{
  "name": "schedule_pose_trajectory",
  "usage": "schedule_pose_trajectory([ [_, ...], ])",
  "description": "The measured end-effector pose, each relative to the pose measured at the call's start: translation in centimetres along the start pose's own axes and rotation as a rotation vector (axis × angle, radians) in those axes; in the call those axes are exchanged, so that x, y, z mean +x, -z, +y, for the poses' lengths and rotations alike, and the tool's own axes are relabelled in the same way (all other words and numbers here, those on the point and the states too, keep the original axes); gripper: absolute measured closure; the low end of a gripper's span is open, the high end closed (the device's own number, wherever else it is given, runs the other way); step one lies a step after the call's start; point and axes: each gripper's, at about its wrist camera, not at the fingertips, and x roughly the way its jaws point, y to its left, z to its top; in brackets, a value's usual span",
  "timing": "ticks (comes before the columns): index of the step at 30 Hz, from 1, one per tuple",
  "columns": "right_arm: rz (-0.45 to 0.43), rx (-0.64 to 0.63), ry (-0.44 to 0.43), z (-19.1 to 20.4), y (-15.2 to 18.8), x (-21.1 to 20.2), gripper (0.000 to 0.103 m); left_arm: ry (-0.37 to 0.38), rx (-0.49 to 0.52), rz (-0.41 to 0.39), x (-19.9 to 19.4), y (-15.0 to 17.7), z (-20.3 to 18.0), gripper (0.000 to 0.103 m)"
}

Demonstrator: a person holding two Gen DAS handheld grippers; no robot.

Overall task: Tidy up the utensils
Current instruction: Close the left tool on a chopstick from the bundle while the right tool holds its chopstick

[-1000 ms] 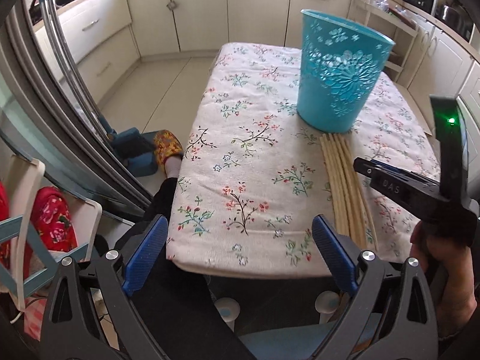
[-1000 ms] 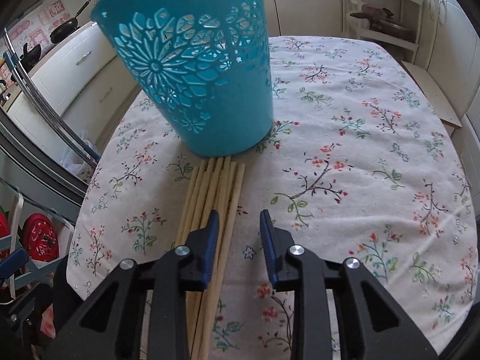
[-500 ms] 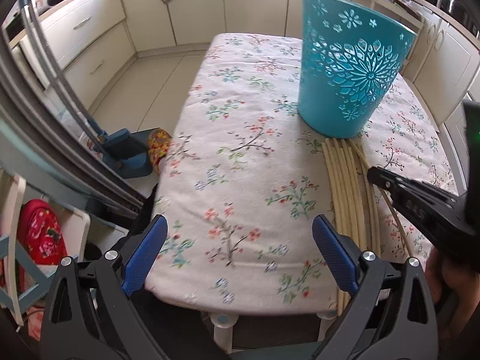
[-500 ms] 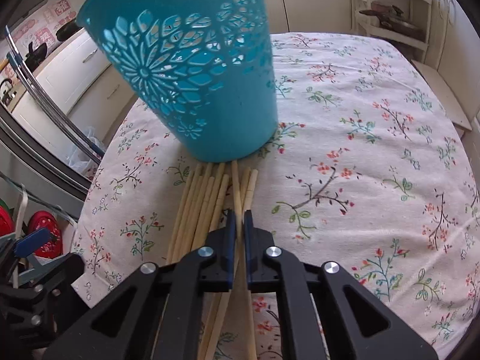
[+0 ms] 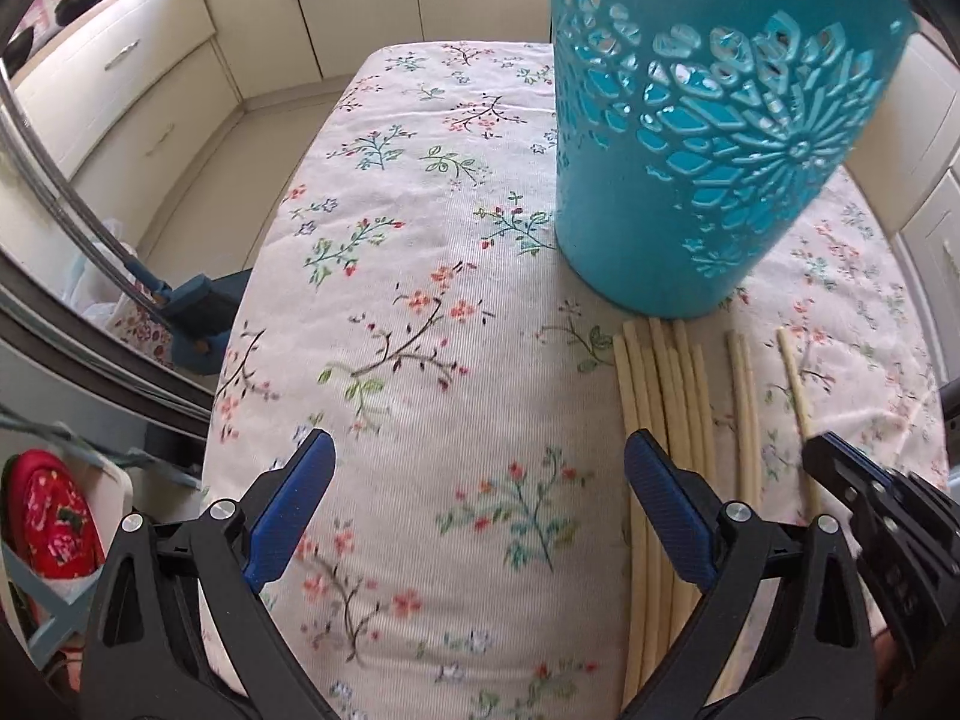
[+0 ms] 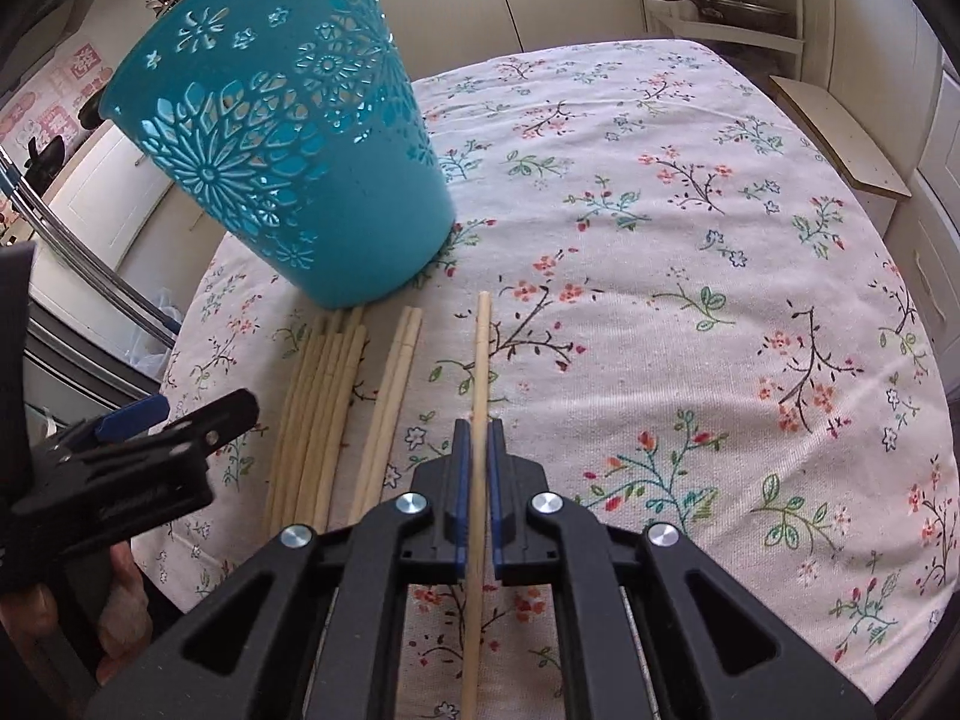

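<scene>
Chopsticks lie on the flowered cloth [image 6: 690, 252] of the counter, just in front of the teal cut-out basket [image 6: 288, 144], which stands upright with its base on the cloth. My right claw [image 6: 478, 426] is clamped on a single chopstick [image 6: 480, 360]; its blue pads press the stick from both sides, and the stick runs straight ahead from between them, its far tip ending short of the basket and to the right of it. To the left of that stick a pair of chopsticks [image 6: 396, 384] lies side by side, apart from it, and further left the main bundle [image 6: 324, 408] lies close together, its far ends touching or almost touching the basket's base.

My left claw [image 5: 480, 468] hovers over bare cloth with its blue fingers [image 5: 294, 504] spread wide and nothing between them. Its right finger sits over the left edge of the bundle, though I cannot tell whether it touches the sticks. In the left wrist view the basket fills the upper right, and my right claw's black tip shows at the right edge beside the lone stick.
</scene>
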Motion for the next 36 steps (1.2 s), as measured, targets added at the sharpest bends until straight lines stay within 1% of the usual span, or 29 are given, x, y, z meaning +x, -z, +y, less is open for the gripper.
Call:
schedule_pose_trajectory([
  [2,-0.001,0.003,-0.007,0.0,0.0,0.1,0.097,-0.008,0.000,0.014,0.7,-0.2,0.0,0.010],
  [5,-0.005,0.007,-0.015,-0.4,0.1,-0.1,0.096,0.001,-0.003,0.025,1.1,-0.3,-0.1,0.010],
  [11,-0.012,0.010,-0.020,-0.7,0.4,0.1,0.096,-0.010,0.010,0.015,1.0,-0.5,-0.6,0.010],
  [16,-0.017,0.014,-0.037,-0.5,0.5,0.0,0.093,0.002,0.010,0.015,0.6,-0.5,-0.8,0.010],
  [21,-0.018,0.020,-0.050,-0.5,0.5,0.1,0.093,-0.016,0.034,0.012,0.7,-0.2,-1.4,0.010],
  [22,-0.018,0.021,-0.052,-0.6,0.5,0.1,0.093,-0.018,0.035,0.010,0.7,-0.2,-1.4,0.011],
  [24,-0.019,0.024,-0.056,-0.6,0.5,0.1,0.093,-0.037,0.051,0.020,1.0,-0.3,-1.6,0.017],
  [26,-0.022,0.026,-0.060,-0.6,0.4,0.1,0.093,-0.029,0.057,-0.002,1.0,-0.4,-1.7,0.020],
  [29,-0.029,0.026,-0.062,-0.6,0.4,0.2,0.092,0.032,0.076,-0.025,1.0,-0.8,-2.1,0.042],
  [30,-0.032,0.026,-0.066,-0.7,0.3,0.3,0.092,0.062,0.088,-0.028,0.9,-1.0,-2.3,0.056],
  [31,-0.034,0.027,-0.069,-0.7,0.3,0.3,0.092,0.068,0.105,-0.032,0.8,-1.1,-2.7,0.074],
  [33,-0.035,0.032,-0.073,-0.7,0.2,0.3,0.092,0.105,0.140,-0.021,0.5,-1.1,-3.3,0.096],
  [34,-0.034,0.036,-0.075,-0.8,0.2,0.3,0.092,0.118,0.145,-0.015,0.5,-1.1,-3.4,0.098],
  [36,-0.032,0.046,-0.085,-0.9,0.1,0.4,0.092,0.159,0.139,0.001,0.0,-0.9,-2.9,0.098],
])
